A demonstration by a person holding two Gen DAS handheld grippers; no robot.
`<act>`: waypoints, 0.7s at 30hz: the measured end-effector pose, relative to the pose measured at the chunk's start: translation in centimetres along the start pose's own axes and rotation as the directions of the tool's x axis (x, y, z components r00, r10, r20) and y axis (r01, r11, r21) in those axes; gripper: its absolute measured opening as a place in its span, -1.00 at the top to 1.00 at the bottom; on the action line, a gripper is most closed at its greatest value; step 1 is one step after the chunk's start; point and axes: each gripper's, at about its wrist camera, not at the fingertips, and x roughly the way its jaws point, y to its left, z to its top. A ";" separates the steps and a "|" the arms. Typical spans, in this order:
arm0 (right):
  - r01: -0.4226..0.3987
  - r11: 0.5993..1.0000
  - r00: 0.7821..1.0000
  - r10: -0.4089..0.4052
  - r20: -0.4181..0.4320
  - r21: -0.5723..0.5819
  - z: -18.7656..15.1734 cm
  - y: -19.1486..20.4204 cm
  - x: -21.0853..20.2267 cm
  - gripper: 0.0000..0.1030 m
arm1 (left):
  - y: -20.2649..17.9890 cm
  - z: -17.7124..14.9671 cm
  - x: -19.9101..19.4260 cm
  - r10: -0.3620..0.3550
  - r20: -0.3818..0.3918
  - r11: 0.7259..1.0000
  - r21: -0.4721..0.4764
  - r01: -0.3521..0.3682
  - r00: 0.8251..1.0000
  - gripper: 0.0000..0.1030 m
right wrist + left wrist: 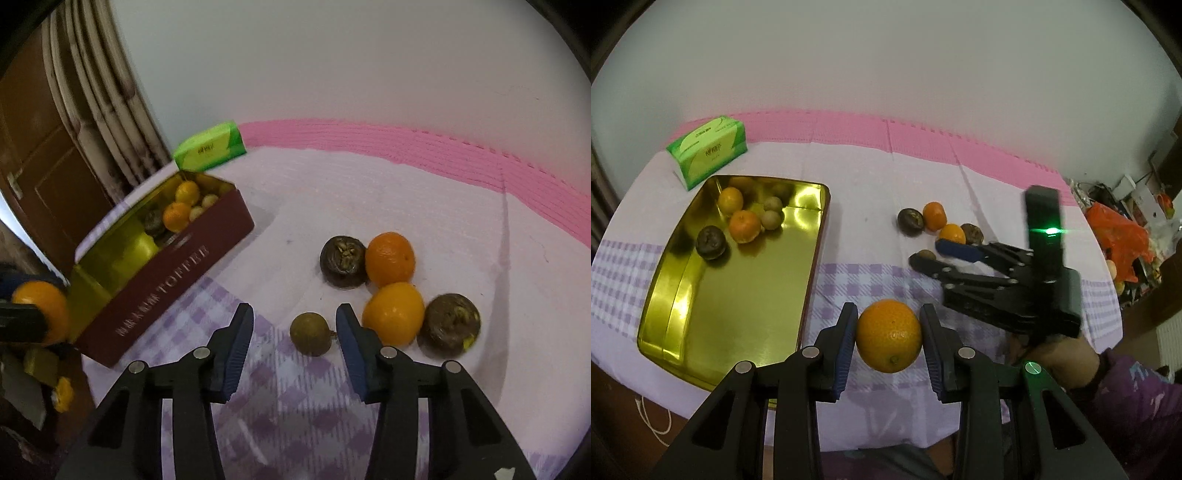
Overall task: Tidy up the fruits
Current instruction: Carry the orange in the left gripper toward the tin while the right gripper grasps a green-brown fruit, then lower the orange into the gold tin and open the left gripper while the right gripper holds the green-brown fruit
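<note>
My left gripper (pixel 888 317) is shut on an orange (pixel 888 335), held above the cloth just right of the gold tin's (pixel 738 314) near corner. The tin holds two oranges, two small brown fruits and a dark wrinkled fruit (pixel 711 242). My right gripper (pixel 294 317) is open, its fingers on either side of a small brown fruit (pixel 310 333) on the cloth. To its right lie two oranges (pixel 390 258) (pixel 393 314) and two dark wrinkled fruits (pixel 344 266) (pixel 450 322). The right gripper also shows in the left wrist view (pixel 925 253).
A green tissue box (pixel 708 150) stands behind the tin. The tin's red outer wall (pixel 166 280) faces the right gripper. A pink mat edge (pixel 406 140) runs along the back wall. Clutter and an orange bag (pixel 1119 236) sit at far right.
</note>
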 end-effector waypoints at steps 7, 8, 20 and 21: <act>0.054 0.998 0.998 -0.055 -0.044 -0.041 -0.6 -0.3 1.3 0.56 | 1.8 0.1 -0.1 -0.006 0.012 0.998 -0.058 0.007 1.000 0.31; 0.050 0.998 0.998 -0.053 -0.046 -0.046 -0.6 -0.2 1.3 0.56 | 2.1 0.0 -0.1 -0.004 0.014 0.998 -0.068 0.005 1.000 0.31; 0.000 0.992 0.999 -0.005 -0.041 -0.127 -1.9 4.0 1.3 0.56 | 9.7 -0.3 -1.3 0.123 0.071 0.956 -0.277 -0.099 0.990 0.31; -0.002 0.992 0.999 -0.003 -0.040 -0.126 -1.9 3.9 1.3 0.56 | 10.3 -0.5 -1.2 0.133 0.070 0.950 -0.294 -0.107 0.989 0.31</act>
